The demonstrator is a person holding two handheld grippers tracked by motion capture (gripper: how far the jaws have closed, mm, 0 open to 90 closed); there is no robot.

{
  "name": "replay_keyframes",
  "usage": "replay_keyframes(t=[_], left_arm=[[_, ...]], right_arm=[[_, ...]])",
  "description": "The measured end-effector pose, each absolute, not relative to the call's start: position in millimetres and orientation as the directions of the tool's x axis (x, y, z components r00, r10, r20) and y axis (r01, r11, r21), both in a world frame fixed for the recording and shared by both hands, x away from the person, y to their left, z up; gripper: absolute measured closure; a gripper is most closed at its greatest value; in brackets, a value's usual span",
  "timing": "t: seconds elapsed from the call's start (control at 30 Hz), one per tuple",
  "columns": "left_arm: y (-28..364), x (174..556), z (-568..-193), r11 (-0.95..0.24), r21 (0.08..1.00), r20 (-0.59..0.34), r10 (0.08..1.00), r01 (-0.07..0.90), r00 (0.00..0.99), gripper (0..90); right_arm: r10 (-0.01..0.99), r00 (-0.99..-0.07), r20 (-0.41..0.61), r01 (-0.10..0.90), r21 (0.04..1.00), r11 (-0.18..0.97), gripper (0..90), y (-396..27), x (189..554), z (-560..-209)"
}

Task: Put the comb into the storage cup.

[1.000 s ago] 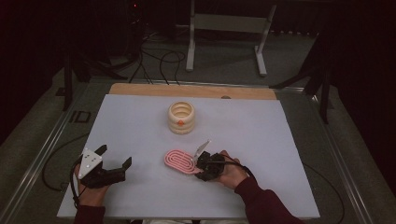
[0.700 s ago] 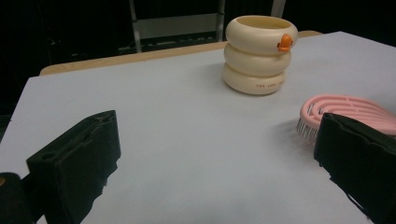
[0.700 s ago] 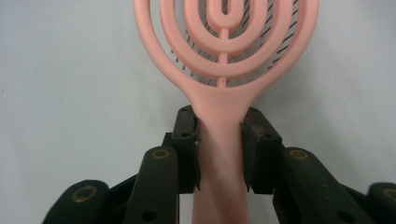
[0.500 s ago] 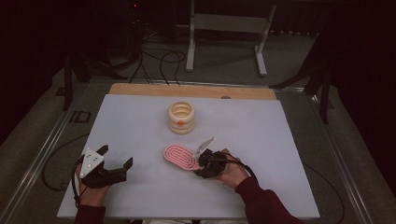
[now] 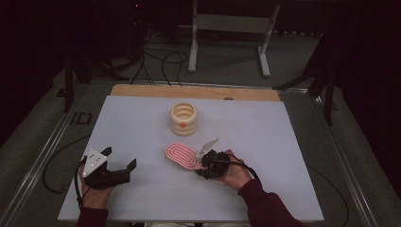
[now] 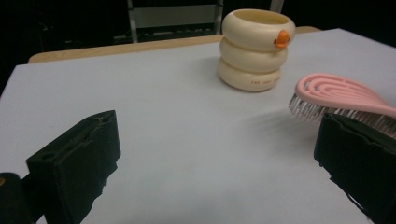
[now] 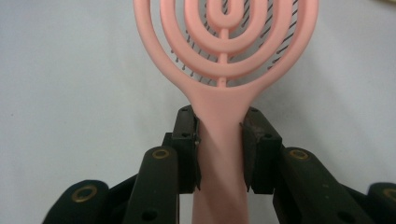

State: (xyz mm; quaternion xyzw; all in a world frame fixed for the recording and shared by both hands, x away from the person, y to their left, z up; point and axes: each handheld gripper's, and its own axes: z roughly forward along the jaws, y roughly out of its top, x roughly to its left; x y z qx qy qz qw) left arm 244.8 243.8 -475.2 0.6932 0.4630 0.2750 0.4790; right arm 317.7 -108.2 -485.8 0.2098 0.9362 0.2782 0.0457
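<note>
place: lab or recording studio | signs: white-covered table [image 5: 142,123] set on a wooden board [image 5: 142,90]; cables [image 5: 161,61] and a metal stand [image 5: 227,23] seen on a dark floor

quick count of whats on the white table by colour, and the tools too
pink: 1, the hairbrush, its handle clamped in the right tool
cream: 1, the ringed holder with an orange beak
black: 2, the right tool and the left tool, whose jaws stand apart with nothing between them
total: 4
</note>
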Motion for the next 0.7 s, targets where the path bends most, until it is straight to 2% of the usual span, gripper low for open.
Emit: replay_keyframes(t=[0.7], left_arm=[[225,250,-467,-0.125,0.897,-0.091,0.887,0.425,0.452,0.0]], right_arm=[[0.445,-0.895,0.007,0.363,0.591,0.721,70.1,-109,320,-480]])
